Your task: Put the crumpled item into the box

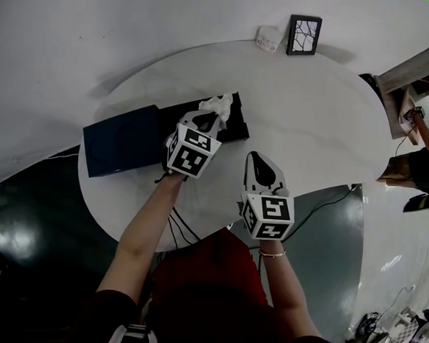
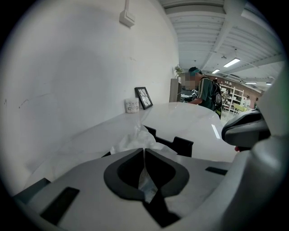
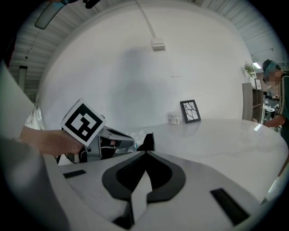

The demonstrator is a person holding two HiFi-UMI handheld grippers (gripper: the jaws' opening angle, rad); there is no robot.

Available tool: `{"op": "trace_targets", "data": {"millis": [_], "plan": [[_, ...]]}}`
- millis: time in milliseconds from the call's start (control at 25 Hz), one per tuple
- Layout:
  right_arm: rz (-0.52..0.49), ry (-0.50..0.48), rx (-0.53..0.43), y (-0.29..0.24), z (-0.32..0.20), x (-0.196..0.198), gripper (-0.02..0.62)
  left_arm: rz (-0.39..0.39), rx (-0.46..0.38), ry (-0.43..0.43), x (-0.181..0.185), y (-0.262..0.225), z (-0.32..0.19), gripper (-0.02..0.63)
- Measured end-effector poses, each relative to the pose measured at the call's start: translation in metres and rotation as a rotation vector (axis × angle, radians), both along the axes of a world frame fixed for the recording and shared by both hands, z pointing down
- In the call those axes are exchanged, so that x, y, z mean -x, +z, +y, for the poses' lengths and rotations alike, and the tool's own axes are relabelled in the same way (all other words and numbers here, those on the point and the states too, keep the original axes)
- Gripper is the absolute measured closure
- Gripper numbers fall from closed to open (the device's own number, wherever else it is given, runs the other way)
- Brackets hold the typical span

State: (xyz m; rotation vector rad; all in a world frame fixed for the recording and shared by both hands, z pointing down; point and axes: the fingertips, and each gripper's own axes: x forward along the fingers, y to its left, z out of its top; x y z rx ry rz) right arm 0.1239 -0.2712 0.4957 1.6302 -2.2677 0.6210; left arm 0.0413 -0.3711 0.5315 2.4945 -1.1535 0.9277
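a: nearest first. is the right gripper (image 1: 257, 157) doing anything?
b: no. its jaws are pressed together on nothing, low over the round white table (image 1: 326, 123).
a: and the left gripper (image 1: 217, 117)?
b: it's clamped tight on the crumpled white paper (image 1: 219, 102), held just over the open black box (image 1: 237, 126). i'd call this the carry step. next, centre it over the opening and let go.
a: anything in the way?
b: not really. a dark blue flat case (image 1: 122, 141) lies just left of the box, and the black picture frame (image 1: 304, 35) and small white jar (image 1: 267, 38) stand far off.
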Motion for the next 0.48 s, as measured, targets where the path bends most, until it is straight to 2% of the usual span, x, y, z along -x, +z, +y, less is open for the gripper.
{"op": "trace_targets", "data": {"millis": [480], "plan": [[0.005, -0.004, 0.019, 0.004, -0.005, 0.001, 0.58, -0.052, 0.055, 0.037, -0.003, 0.016, 0.001, 0.574]]}}
